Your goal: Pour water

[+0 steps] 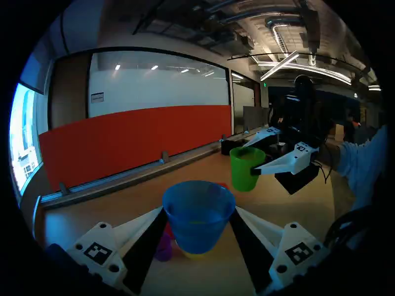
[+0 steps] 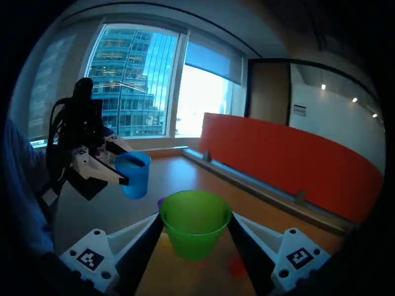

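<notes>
A blue cup (image 1: 198, 216) stands upright between my left gripper's (image 1: 197, 232) two fingers, which press on its sides above the wooden table (image 1: 123, 212). Farther off in the left gripper view, my right gripper (image 1: 259, 163) holds a green cup (image 1: 244, 168) upright. In the right gripper view the green cup (image 2: 195, 223) sits squeezed between my right gripper's (image 2: 195, 234) fingers, and the left gripper (image 2: 118, 170) carries the blue cup (image 2: 134, 174) at the left, apart from the green one. I cannot make out water in either cup.
Small purple (image 1: 164, 248), red (image 1: 169, 230) and yellow (image 1: 193, 255) cups sit on the table below the blue cup. A red wall panel (image 1: 138, 138) with a metal rail (image 1: 133, 175) runs along the table's far edge. A sleeve (image 1: 363, 163) shows at right. Windows (image 2: 138, 84) lie beyond.
</notes>
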